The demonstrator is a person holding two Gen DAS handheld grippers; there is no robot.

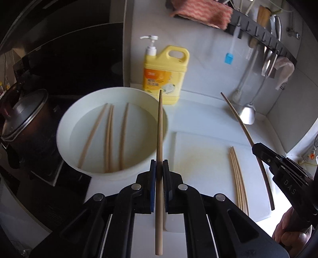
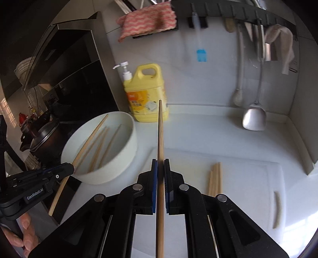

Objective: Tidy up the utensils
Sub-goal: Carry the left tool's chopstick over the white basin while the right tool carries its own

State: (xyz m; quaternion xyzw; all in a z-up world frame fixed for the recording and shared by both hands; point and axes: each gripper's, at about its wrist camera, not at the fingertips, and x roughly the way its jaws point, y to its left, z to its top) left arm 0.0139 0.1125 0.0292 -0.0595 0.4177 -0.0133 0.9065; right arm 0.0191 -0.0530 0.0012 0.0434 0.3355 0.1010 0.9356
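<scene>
My left gripper (image 1: 159, 168) is shut on a wooden chopstick (image 1: 160, 127) that points forward over the rim of a white basin (image 1: 65, 123). The basin holds water and three chopsticks (image 1: 108, 137). My right gripper (image 2: 160, 168) is shut on another chopstick (image 2: 160, 135) above the white cutting board (image 2: 248, 178). Several chopsticks (image 2: 215, 178) lie together on the board; they also show in the left wrist view (image 1: 238, 178). In the left wrist view the right gripper (image 1: 258, 151) holds its chopstick (image 1: 238, 119) at the right. In the right wrist view the left gripper (image 2: 68, 168) holds its chopstick (image 2: 89, 139) at the left.
A yellow dish-soap jug (image 1: 165, 73) with a pump stands behind the basin. A dark pot with a lid (image 1: 25, 119) sits on the stove at left. A steel spatula (image 2: 254, 117), a blue brush (image 2: 201, 55) and cloths hang from the wall rail (image 2: 228, 12).
</scene>
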